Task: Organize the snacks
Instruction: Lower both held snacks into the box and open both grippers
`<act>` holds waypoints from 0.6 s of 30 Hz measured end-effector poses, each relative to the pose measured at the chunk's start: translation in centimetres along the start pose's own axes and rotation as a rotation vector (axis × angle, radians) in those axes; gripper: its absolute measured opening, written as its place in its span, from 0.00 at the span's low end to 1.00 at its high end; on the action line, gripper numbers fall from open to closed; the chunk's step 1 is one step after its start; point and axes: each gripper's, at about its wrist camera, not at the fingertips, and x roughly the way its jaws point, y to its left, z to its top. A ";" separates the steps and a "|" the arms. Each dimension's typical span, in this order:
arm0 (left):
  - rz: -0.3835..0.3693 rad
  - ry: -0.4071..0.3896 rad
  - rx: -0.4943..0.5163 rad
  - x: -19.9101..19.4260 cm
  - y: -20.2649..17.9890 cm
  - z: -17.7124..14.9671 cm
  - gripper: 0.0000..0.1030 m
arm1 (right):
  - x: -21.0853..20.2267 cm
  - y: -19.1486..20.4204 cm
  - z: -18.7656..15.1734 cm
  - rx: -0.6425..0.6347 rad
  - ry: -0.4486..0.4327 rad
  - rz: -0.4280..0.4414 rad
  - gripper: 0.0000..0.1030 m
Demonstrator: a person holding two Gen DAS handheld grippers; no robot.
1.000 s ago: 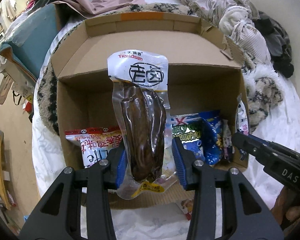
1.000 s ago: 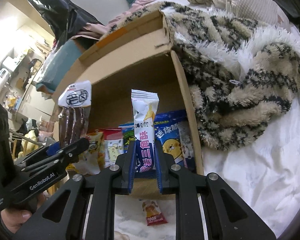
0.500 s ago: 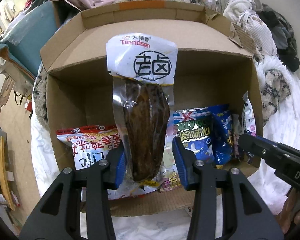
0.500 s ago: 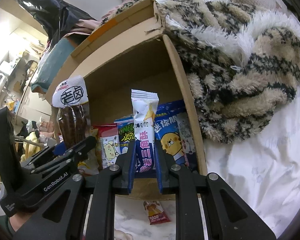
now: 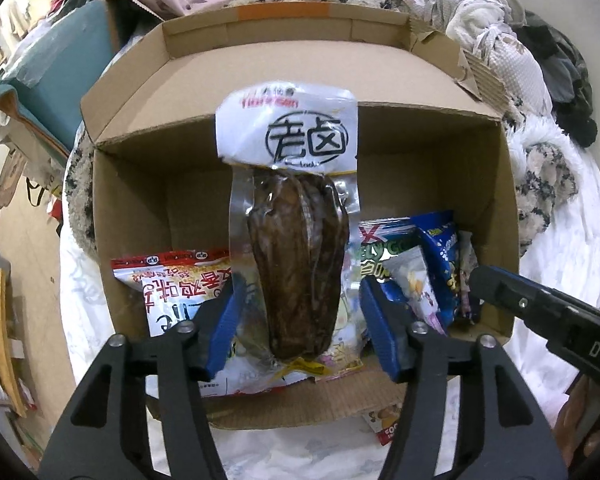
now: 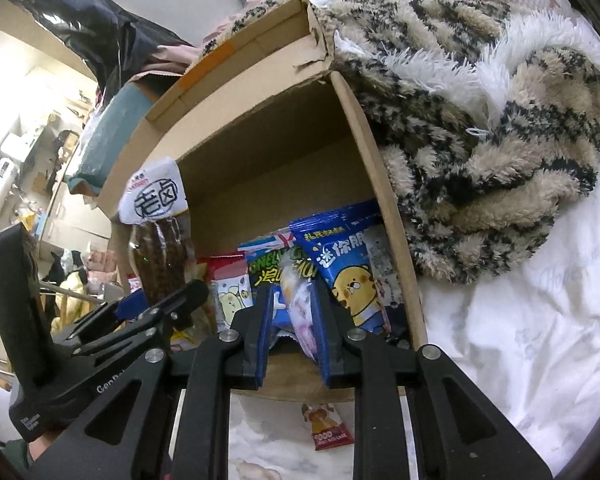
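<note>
On the bed's white sheet (image 6: 520, 360) our cardboard box (image 5: 460, 168) is filling. Left gripper (image 5: 300, 320) jaws are opening off the braised-meat pack (image 5: 296, 264) (pads clear), right gripper (image 6: 292, 320) jaws opening around the slim sachet (image 6: 300, 304); next, we judge, both withdraw.

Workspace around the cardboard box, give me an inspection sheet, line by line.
Surface: white bedsheet.
Job's things: open cardboard box with snack packs inside; brown vacuum-packed snack standing in it; small white snack bag.
Clutter: small red packet on the sheet outside the box; fuzzy patterned blanket.
Grippers: left gripper opening, pads clear of the brown snack; right gripper opening around the small bag.
Cables: nothing seen.
Surroundings: piled clothes, cluttered room.
</note>
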 end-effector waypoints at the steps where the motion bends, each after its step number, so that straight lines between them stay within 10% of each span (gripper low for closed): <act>1: 0.001 -0.002 0.000 -0.1 0.0 0.0 0.57 | 0.0 -0.1 0.0 0.006 0.002 0.005 0.22; 5: -0.005 -0.015 -0.026 -0.7 0.1 0.0 0.66 | -0.6 -0.4 0.2 0.027 -0.010 0.025 0.24; 9: -0.001 -0.055 -0.042 -1.9 0.0 0.1 0.83 | -1.6 -0.5 0.2 0.031 -0.049 0.012 0.70; 18: 0.028 -0.084 -0.042 -3.5 0.3 -0.5 0.83 | -2.9 -0.2 0.2 0.027 -0.088 0.029 0.70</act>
